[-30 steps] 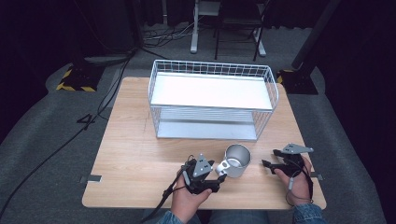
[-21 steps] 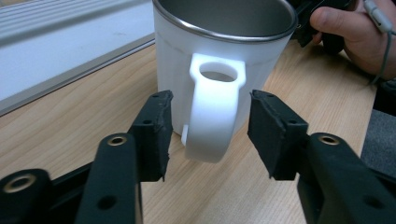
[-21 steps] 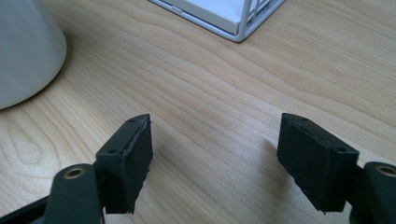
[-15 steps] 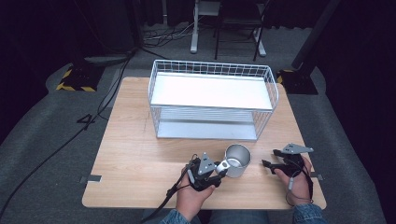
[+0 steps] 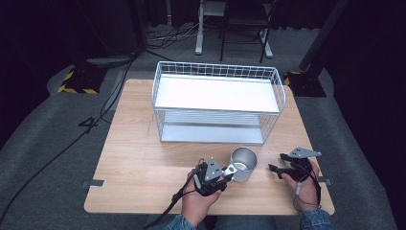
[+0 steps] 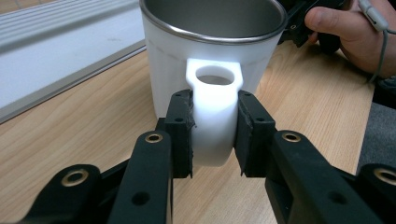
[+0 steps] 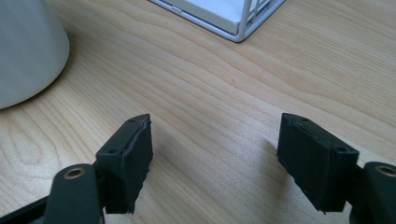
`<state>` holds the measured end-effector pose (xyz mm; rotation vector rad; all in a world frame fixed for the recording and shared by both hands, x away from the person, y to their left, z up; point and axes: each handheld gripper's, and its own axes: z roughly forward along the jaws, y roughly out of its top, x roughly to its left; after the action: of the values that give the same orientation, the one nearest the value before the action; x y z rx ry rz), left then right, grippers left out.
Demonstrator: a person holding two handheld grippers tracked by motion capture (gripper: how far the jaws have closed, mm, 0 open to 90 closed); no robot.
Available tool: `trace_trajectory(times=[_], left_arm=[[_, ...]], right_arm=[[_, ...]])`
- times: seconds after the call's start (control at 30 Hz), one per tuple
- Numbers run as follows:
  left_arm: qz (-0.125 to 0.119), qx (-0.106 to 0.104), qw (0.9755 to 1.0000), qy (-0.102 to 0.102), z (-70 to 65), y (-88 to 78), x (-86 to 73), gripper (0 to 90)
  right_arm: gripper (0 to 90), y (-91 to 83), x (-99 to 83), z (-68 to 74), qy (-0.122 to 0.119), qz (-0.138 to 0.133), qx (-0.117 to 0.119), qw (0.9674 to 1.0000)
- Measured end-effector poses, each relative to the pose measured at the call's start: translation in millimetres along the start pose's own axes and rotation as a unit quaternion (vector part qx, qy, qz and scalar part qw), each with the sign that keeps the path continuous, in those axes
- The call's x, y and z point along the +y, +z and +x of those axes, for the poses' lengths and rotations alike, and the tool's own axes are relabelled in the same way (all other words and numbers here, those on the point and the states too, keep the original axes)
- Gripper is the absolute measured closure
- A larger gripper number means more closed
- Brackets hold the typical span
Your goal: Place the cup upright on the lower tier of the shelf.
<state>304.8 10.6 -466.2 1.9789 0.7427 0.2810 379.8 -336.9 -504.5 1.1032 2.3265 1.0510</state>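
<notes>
A white mug [image 5: 244, 163] with a steel-lined inside stands upright on the wooden table [image 5: 139, 158], near its front edge. Its handle [image 6: 214, 116] points toward my left gripper [image 5: 230, 169]. That gripper's jaws have just been closing, and in the left gripper view both pads [image 6: 182, 126] press on the sides of the handle. My right gripper [image 5: 274, 167] rests low over the table to the right of the mug, a short gap away. In the right gripper view its jaws [image 7: 215, 158] stand wide open with only bare wood between them, and the mug [image 7: 23, 51] sits at the left edge.
A white two-level wire rack [image 5: 215, 93] stands behind the mug in the middle of the table; its near corner [image 7: 236, 21] appears ahead of the right gripper. A person's hand [image 6: 350, 32] holding the right gripper lies beyond the mug. Cables trail off the table's front.
My left gripper has edged right up to the mug and its jaws have closed onto the handle. The mug and the right gripper have stayed where they were.
</notes>
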Motion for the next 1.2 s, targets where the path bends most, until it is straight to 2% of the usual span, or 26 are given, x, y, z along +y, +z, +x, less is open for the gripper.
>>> trace_trajectory(times=[0.53, 0.8, 1.03, 1.2], left_arm=[[-0.017, 0.007, 0.9996, 0.023, -1.6, -6.1, 2.1, 71.4], [-0.032, 0.012, 0.9993, 0.015, 3.1, -13.5, 3.8, 71.4], [-0.047, 0.027, 0.9984, 0.015, 10.8, -23.7, 8.9, 71.4], [-0.056, 0.046, 0.9972, 0.017, 20.8, -33.3, 13.1, 71.3]], right_arm=[[27.0, 0.0, 0.0, 0.0, 0.0, 0.0, 0.0, 1.0], [27.0, 0.0, 0.0, 0.0, 0.0, 0.0, 0.0, 1.0], [27.0, 0.0, 0.0, 0.0, 0.0, 0.0, 0.0, 1.0], [27.0, 0.0, 0.0, 0.0, 0.0, 0.0, 0.0, 1.0]])
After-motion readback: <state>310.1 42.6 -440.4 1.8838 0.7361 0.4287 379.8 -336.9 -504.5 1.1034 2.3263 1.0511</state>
